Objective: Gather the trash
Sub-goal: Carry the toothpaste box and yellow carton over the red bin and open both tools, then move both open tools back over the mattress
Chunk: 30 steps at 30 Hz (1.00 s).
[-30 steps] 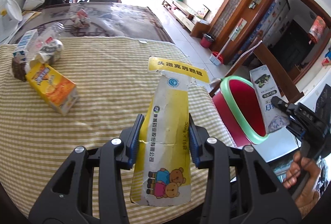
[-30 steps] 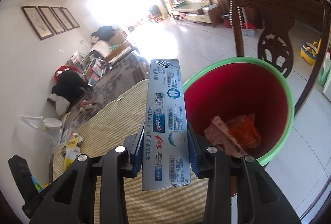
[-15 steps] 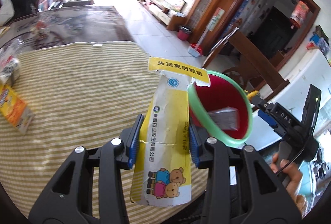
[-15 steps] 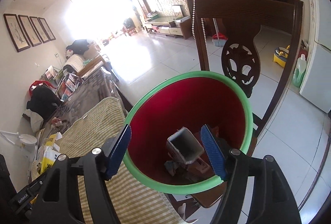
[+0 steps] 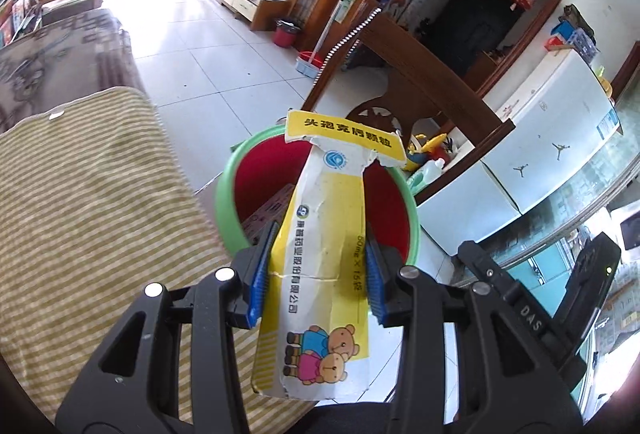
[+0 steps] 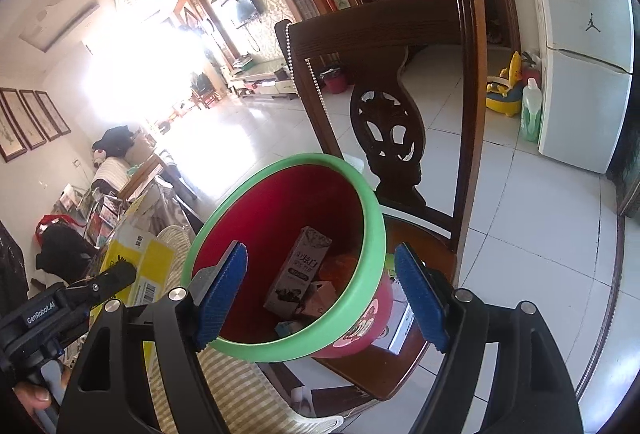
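Observation:
A red bin with a green rim (image 5: 226, 193) (image 6: 373, 230) stands on a chair seat beside the table. My left gripper (image 5: 316, 274) is shut on a flattened yellow and white carton (image 5: 328, 230) printed with bears, held over the bin's near rim. My right gripper (image 6: 320, 294) hovers above the bin, its jaws opening with nothing between them. A grey toothpaste box (image 6: 300, 270) lies inside the bin among other scraps. In the right wrist view the yellow carton (image 6: 138, 258) shows at the left.
A dark carved wooden chair (image 6: 384, 45) holds the bin, its back rising behind it. A green-striped tablecloth (image 5: 80, 193) covers the table left of the bin. A white fridge (image 6: 580, 73) stands on the tiled floor at the right.
The toothpaste box left my right gripper and dropped into the bin, and those jaws spread wide. My left gripper carried the yellow carton from over the table to the bin's rim.

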### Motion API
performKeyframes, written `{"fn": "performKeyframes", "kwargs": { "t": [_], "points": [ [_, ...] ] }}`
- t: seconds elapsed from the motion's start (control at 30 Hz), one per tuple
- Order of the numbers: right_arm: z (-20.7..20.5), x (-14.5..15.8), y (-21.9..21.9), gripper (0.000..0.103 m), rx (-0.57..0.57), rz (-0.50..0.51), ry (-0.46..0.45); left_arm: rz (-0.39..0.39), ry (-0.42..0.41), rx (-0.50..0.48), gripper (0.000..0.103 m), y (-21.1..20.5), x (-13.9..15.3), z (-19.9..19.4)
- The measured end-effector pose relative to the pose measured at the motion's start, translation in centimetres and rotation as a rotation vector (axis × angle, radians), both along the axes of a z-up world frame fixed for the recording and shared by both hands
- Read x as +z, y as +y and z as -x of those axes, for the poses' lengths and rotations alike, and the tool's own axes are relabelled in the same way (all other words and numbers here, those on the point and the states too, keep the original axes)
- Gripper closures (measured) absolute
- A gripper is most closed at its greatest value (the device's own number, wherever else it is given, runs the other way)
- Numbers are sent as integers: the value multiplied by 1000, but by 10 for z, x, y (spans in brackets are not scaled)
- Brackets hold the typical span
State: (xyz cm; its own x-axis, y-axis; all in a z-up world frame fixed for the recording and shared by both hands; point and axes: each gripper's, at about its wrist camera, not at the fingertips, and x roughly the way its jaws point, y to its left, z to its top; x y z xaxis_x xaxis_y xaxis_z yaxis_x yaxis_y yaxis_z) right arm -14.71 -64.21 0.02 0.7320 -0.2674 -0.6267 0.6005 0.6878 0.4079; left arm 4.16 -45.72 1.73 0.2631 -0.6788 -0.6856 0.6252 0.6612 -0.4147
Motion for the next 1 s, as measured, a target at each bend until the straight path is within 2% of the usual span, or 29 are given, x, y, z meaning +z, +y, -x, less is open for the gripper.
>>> {"fn": "performKeyframes", "kwargs": {
  "t": [0.1,0.13,0.17,0.27,0.4,0.7,0.8,0.93,1.0],
  "points": [
    [2,3,3,29,0,20,-1,-9,-9,-27,63,-11,2,1],
    [1,5,4,29,4,25,-1,-10,-10,-23,52,-13,3,1],
    [1,6,6,29,7,27,-2,-1,-14,-15,47,-11,4,0],
    [-2,8,10,29,18,32,-4,21,-36,11,46,1,9,1],
    [-9,11,19,29,43,36,-9,44,-10,87,45,37,6,-1],
    [-42,18,67,29,196,55,8,51,98,365,43,173,-23,-2],
    [-54,18,87,29,255,68,22,26,106,507,43,235,-38,8],
    [-75,15,121,29,351,67,55,16,172,692,43,307,-59,18],
    [-87,13,142,28,416,68,74,-3,173,742,43,332,-64,20]
  ]
}}
